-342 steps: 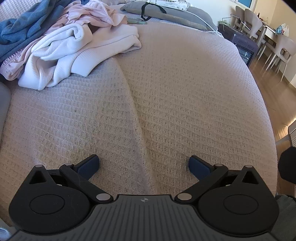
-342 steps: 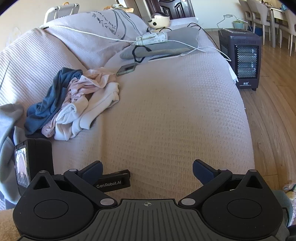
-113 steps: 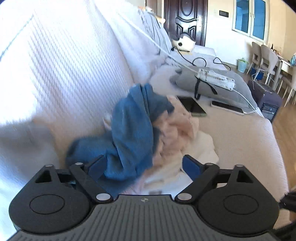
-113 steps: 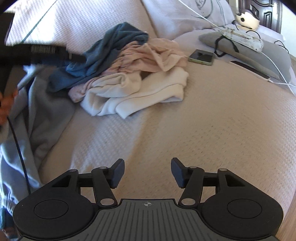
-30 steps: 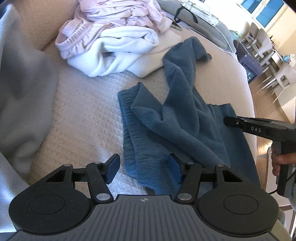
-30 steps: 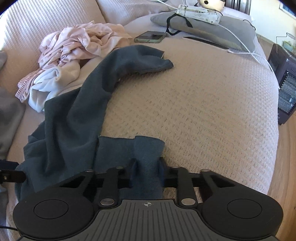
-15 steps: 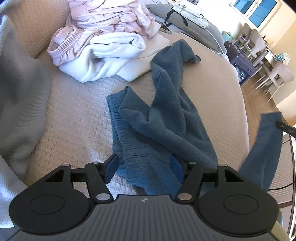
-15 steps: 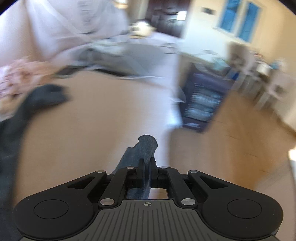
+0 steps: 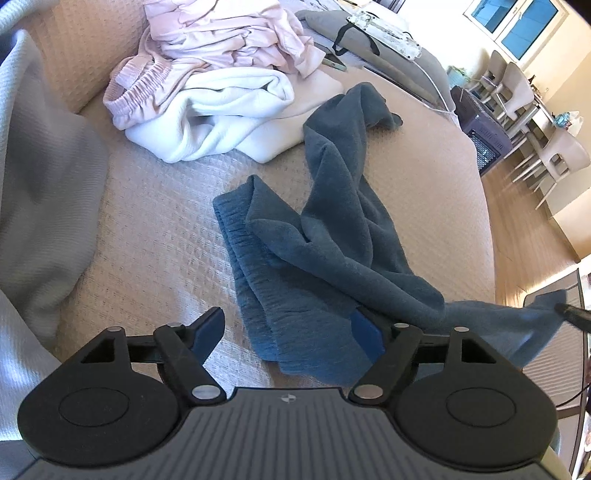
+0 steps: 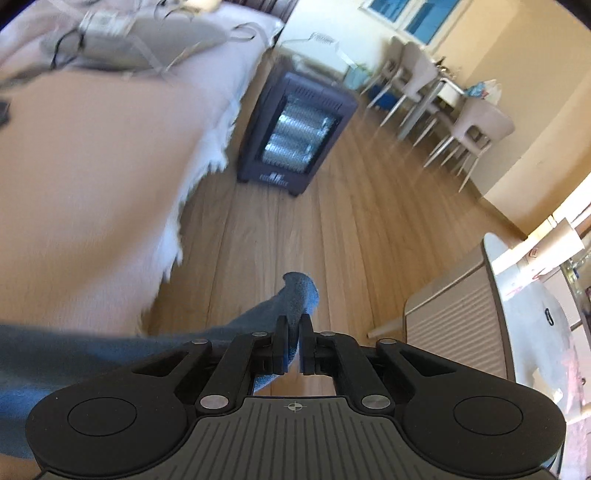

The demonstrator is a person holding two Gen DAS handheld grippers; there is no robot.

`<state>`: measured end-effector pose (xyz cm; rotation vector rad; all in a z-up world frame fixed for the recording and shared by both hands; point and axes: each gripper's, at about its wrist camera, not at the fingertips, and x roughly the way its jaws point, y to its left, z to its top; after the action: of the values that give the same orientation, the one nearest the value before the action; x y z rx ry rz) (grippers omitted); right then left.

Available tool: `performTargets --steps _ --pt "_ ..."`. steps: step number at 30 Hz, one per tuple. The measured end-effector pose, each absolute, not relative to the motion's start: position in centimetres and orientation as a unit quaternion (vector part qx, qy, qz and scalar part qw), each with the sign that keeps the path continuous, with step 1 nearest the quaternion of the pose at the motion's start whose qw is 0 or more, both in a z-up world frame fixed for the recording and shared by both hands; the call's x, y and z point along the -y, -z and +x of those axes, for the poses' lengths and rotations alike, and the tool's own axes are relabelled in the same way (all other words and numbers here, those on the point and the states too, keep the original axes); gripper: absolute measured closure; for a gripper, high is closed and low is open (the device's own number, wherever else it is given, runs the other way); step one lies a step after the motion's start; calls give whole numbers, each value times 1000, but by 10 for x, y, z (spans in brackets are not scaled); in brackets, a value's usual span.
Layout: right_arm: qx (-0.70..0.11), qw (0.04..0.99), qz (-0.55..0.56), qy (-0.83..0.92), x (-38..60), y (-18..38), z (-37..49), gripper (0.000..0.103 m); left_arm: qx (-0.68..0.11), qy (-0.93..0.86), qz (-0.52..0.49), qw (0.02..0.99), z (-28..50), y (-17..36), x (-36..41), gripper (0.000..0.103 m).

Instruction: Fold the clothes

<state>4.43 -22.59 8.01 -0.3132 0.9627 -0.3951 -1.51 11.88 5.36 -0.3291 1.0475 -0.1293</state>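
Observation:
Dark blue fleece trousers lie crumpled on the beige sofa cover. Their waistband end lies between the fingers of my left gripper, whose jaws are opening and stand wide, the pads off the cloth. One leg stretches right, off the sofa's edge, to my right gripper's tip. In the right wrist view my right gripper hangs over the wooden floor, pinching the leg's end. Its jaws are starting to open, with the cloth still between the pads.
A pile of pink and white clothes lies at the back of the sofa, a grey garment at the left. A grey cushion with a power strip sits behind. A dark heater stands on the floor beside the sofa, chairs beyond.
My right gripper swung right, off the sofa and out over the floor, dragging the trouser leg's end with it. My left gripper's jaws widened around the waistband end.

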Motion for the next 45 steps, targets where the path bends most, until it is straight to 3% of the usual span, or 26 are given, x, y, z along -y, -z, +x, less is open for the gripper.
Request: performTargets --steps 7,14,16,19,26,30,32,34,37,45 --pt "-444 864 -191 137 186 -87 32 88 -495 68 -168 850 -19 -54 -121 19" --pt "-425 900 -96 -23 121 -120 22 87 -507 75 -174 841 -21 -46 -118 19" --pt "-418 901 -75 -89 87 -125 24 80 -509 80 -168 841 -20 -44 -115 19" --pt "-407 893 -67 -178 37 -126 33 51 -508 91 -148 843 -22 -44 -108 22" --pt "-439 852 -107 -263 -38 -96 58 51 -505 101 -126 848 -25 -44 -105 22" --pt "-465 842 -86 -261 -41 -77 73 53 -513 95 -135 843 -24 -37 -108 22" --pt "-477 837 -73 -259 -40 -69 82 61 -516 96 -132 841 -23 -36 -106 22" --pt "-487 833 -64 -256 -38 -63 90 83 -516 98 -129 841 -23 -35 -104 22" --pt "-494 833 -36 -248 -31 -61 100 92 -515 97 -126 842 -21 -36 -103 22" --pt "-420 895 -41 -146 32 -107 111 94 -511 106 -117 845 -14 -42 -99 22"
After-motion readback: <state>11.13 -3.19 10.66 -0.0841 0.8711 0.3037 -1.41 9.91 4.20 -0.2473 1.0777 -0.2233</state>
